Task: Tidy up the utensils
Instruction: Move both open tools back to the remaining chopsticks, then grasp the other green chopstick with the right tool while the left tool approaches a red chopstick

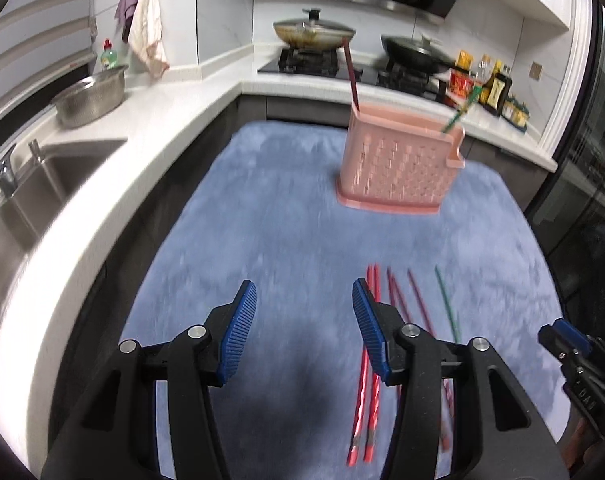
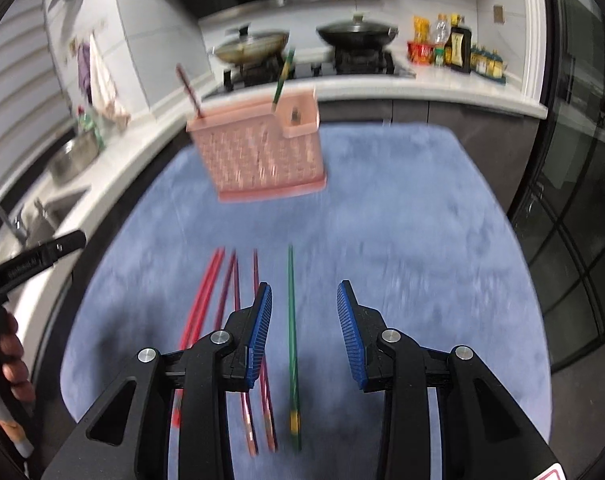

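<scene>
A pink perforated utensil basket (image 1: 398, 160) stands at the far side of a blue mat (image 1: 262, 240); it also shows in the right wrist view (image 2: 262, 156). A dark red chopstick (image 1: 351, 76) and a green chopstick (image 1: 460, 112) stand in it. Several red and maroon chopsticks (image 1: 372, 360) and one green chopstick (image 2: 292, 340) lie loose on the mat. My left gripper (image 1: 304, 332) is open and empty above the mat, left of the red chopsticks. My right gripper (image 2: 304, 332) is open and empty, with the green chopstick lying between its fingers below.
A white counter (image 1: 150, 128) runs along the left with a steel sink (image 1: 34, 184) and a metal bowl (image 1: 90, 96). A stove with two lidded pans (image 1: 314, 32) and bottles (image 1: 498, 88) sit behind. Dark glass doors (image 2: 574, 200) stand at the right.
</scene>
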Motion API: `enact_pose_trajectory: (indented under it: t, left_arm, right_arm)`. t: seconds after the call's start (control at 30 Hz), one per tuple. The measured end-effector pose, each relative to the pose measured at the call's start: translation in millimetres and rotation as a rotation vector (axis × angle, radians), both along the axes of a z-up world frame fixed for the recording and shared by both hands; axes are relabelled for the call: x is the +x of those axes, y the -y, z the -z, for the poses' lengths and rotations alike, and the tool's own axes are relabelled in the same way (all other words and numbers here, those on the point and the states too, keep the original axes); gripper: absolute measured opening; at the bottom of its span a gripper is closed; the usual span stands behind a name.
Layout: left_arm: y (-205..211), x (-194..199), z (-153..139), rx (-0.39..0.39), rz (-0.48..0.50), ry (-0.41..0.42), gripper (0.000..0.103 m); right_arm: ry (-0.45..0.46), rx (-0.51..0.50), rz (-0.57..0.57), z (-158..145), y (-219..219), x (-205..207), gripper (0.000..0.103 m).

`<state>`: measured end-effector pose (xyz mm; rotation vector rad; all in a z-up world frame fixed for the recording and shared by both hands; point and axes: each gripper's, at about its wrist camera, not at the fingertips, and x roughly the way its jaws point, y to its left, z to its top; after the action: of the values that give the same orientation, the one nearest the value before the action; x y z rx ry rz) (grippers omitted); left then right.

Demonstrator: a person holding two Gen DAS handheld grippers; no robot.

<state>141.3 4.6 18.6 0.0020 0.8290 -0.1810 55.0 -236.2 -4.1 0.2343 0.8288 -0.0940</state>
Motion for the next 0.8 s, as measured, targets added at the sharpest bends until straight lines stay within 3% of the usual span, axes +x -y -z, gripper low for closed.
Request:
enact_pose_trajectory:
  t: [0.3, 0.5, 0.8]
  left_arm:
    - [-4, -28, 44, 0.018, -0.001, -0.089, 0.048]
    - [-3, -37, 59, 0.025, 0.007, -0.116, 0.048]
    - [-2, -40, 68, 0.019, 0.015, -0.142, 0.048]
  right_arm:
    - [-0.115, 0.008, -0.041, 55, -22, -20, 0.034]
    - [-0.143, 0.006, -0.043, 70, -24, -22, 0.034]
    - [-0.192, 0.016, -0.057, 88, -24, -20, 0.023]
